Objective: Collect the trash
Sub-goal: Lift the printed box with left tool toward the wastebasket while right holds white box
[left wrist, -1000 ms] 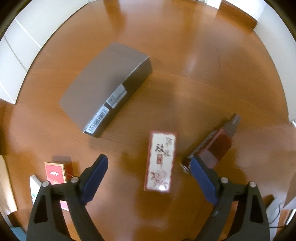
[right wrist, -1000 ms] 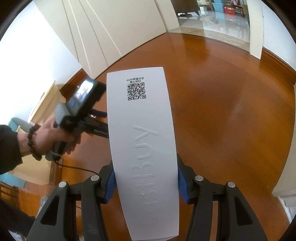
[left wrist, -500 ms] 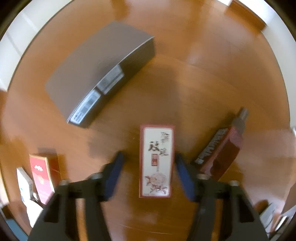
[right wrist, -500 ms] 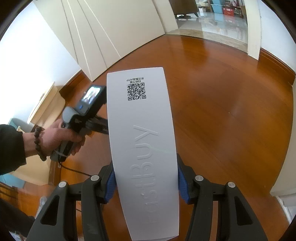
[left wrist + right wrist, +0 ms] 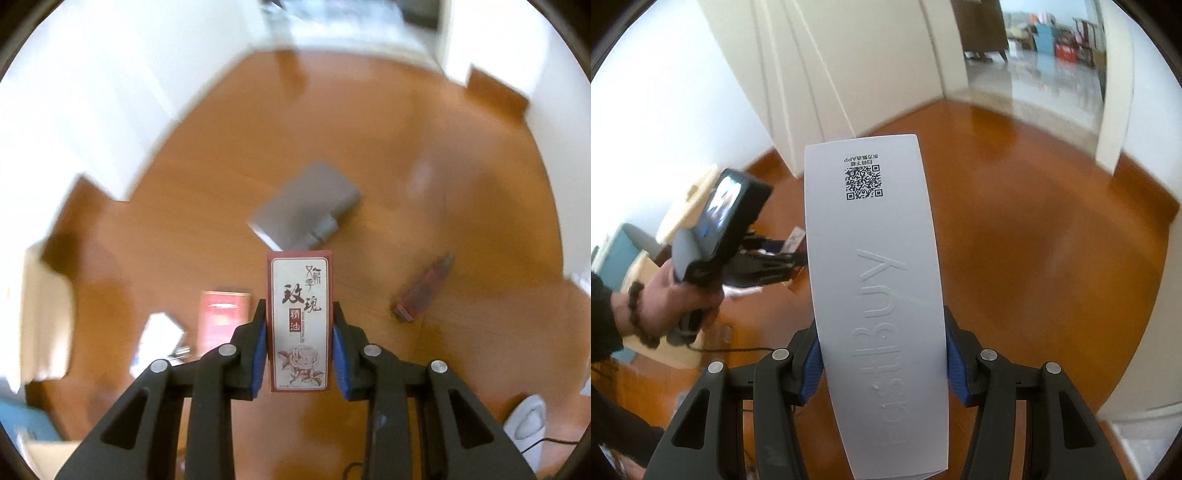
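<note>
My left gripper (image 5: 299, 350) is shut on a small white-and-red rose box (image 5: 300, 317) and holds it well above the wooden floor. On the floor below lie a grey box (image 5: 306, 206), a dark red box (image 5: 423, 293), a red packet (image 5: 221, 314) and a white packet (image 5: 162, 332). My right gripper (image 5: 882, 365) is shut on a long white FastBuy box (image 5: 875, 277), held up in the air. The left gripper's body and the hand holding it show in the right wrist view (image 5: 716, 236).
A cardboard box (image 5: 44, 314) stands at the left by the white wall. A white object (image 5: 524, 424) lies at the lower right. White folding doors (image 5: 831, 66) and an open doorway (image 5: 1034, 55) lie ahead in the right wrist view.
My left gripper closed on the rose box and lifted it off the floor; the view now looks farther out. My right gripper kept hold of the white box and tilted upward.
</note>
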Demonstrator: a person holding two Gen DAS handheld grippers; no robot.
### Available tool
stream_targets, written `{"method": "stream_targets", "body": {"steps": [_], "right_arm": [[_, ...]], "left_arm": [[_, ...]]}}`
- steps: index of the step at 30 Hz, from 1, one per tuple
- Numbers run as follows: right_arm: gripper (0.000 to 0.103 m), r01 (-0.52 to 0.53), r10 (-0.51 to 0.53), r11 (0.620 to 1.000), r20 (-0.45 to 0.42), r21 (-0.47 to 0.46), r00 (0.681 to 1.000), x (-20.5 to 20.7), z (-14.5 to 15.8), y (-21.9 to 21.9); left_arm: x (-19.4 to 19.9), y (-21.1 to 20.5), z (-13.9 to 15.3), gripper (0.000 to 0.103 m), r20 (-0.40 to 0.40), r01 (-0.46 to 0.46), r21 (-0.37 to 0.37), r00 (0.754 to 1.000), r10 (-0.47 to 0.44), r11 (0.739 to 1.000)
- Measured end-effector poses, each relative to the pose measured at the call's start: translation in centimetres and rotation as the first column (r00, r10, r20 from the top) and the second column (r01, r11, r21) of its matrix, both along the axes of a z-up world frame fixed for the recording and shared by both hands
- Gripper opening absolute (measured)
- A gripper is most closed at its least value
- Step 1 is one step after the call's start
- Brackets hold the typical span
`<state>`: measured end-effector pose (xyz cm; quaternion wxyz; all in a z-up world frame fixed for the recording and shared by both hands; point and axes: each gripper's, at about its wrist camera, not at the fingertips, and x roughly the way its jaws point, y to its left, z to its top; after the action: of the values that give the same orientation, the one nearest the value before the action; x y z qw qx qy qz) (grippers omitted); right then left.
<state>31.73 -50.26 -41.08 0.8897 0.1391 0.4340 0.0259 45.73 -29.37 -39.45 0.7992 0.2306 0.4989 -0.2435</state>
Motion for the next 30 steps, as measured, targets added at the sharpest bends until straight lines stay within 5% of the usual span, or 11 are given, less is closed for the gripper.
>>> {"method": "stream_targets", "body": {"steps": [7,13,20,24,26,28,30], "right_arm": [[0.058,-0.132,0.141,0.986,0.089,-0.101,0.986,-0.1,12.6,6.8],[0.058,-0.287,0.302,0.948,0.109,-0.136,0.947,0.7,20.2,15.3],[0.058,-0.475,0.49,0.867,0.088,-0.151,0.867,3.2,24.5,27.1],[0.058,-0.512,0.521,0.852,0.085,-0.111,0.849,5.0,24.5,33.3],[0.058,-0.529,0.537,0.843,0.075,-0.097,0.841,5.6,24.1,35.9],[0.058,-0.547,0.552,0.833,0.06,-0.081,0.832,5.8,23.0,38.3],[0.058,-0.561,0.564,0.825,0.04,-0.07,0.825,6.8,21.9,40.8]], "left_arm": [[-1.7,11.1,13.3,0.029,0.133,-0.13,-0.069,0.981,0.139,0.989],[-1.8,25.0,19.9,0.029,0.176,-0.357,-0.07,0.915,0.364,0.932],[-2.8,41.8,17.4,0.029,0.095,-0.622,-0.037,0.777,0.622,0.782],[-2.7,46.3,14.2,0.03,0.018,-0.679,-0.024,0.733,0.68,0.733],[-2.4,47.2,12.6,0.043,-0.017,-0.688,-0.016,0.725,0.688,0.725],[-3.0,47.9,11.9,0.081,-0.031,-0.689,-0.011,0.725,0.688,0.725],[-3.3,48.4,11.7,0.081,-0.032,-0.683,-0.013,0.731,0.682,0.731]]}}
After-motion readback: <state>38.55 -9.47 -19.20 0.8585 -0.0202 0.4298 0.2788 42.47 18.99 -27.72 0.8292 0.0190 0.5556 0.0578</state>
